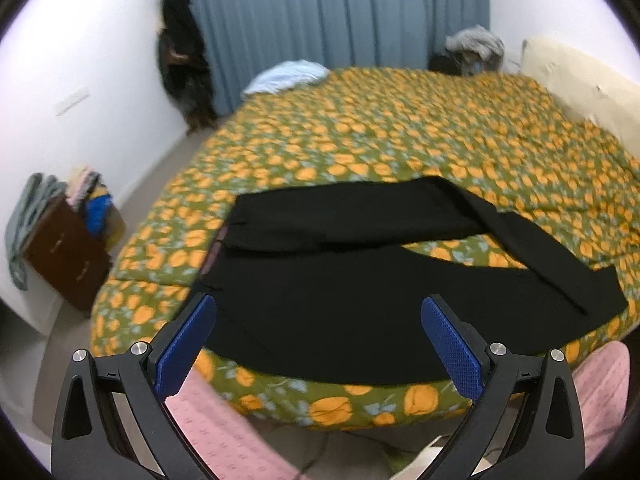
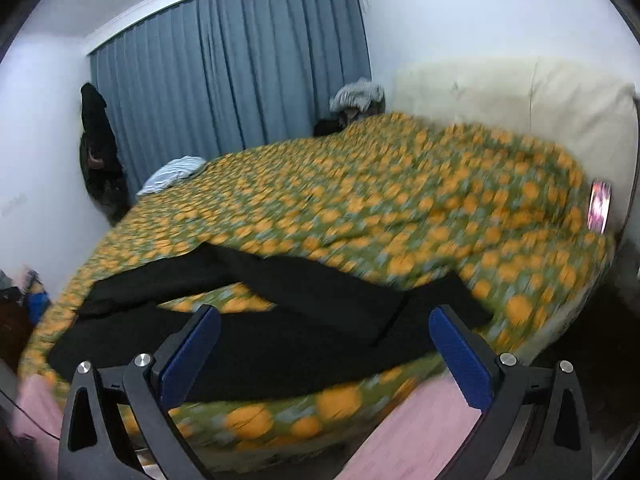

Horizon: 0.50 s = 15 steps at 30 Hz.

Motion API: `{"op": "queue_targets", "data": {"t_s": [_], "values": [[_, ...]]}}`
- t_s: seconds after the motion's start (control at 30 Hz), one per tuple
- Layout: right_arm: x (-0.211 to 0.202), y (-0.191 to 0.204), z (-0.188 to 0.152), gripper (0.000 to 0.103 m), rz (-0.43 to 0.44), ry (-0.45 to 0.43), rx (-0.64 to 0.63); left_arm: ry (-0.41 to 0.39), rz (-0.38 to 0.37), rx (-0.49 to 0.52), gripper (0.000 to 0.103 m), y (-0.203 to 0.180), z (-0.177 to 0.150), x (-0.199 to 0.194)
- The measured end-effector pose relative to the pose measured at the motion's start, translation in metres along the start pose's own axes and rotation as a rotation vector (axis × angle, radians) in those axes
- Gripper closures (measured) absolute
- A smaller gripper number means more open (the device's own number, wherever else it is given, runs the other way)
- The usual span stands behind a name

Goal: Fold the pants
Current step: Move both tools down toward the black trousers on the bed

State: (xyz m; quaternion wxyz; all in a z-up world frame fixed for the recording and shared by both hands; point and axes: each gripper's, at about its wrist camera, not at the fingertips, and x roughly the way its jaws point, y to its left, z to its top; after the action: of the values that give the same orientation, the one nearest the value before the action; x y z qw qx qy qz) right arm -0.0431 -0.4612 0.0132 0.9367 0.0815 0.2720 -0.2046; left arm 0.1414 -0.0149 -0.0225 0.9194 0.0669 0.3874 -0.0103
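Blue bumpy pads [image 1: 452,344] on black plastic fingers sit closest to the left wrist camera. The left gripper [image 1: 318,346] is spread wide and holds nothing. It hangs above the near edge of the bed, just over the black cloth pants [image 1: 320,300].

The pants lie flat on the green quilt with orange flowers [image 1: 400,132], close to the near edge of the bed. The waist end is on the left. The two legs reach to the right — they split apart in the middle, with quilt showing between them, and come back together at the far ends.

The right gripper [image 2: 325,350] is also spread wide with nothing in it. It hangs over the leg end of the pants [image 2: 280,344]. This view is blurry.

A light blue cloth [image 1: 286,76] lies on the far corner of the quilt. Tall blue curtains [image 1: 328,12] hang behind the bed. A brown wooden cabinet [image 1: 66,256] stands by the white wall — clothes are piled on top.
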Motion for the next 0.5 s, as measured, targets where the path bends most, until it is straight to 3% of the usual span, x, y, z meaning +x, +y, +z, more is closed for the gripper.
{"op": "queue_targets", "data": {"t_s": [0.13, 0.3, 0.5], "values": [[0.064, -0.005, 0.001, 0.001, 0.068, 0.117, -0.157, 0.016, -0.056, 0.02, 0.001, -0.03, 0.016, 0.018], [0.154, -0.013, -0.028, 0.035, 0.161, 0.403, -0.263, 0.083, -0.081, 0.013, 0.001, -0.049, 0.017, 0.041], [0.223, -0.019, -0.064, 0.047, 0.161, 0.607, -0.477, 0.186, -0.004, 0.031, 0.001, -0.046, 0.001, 0.072]]}}
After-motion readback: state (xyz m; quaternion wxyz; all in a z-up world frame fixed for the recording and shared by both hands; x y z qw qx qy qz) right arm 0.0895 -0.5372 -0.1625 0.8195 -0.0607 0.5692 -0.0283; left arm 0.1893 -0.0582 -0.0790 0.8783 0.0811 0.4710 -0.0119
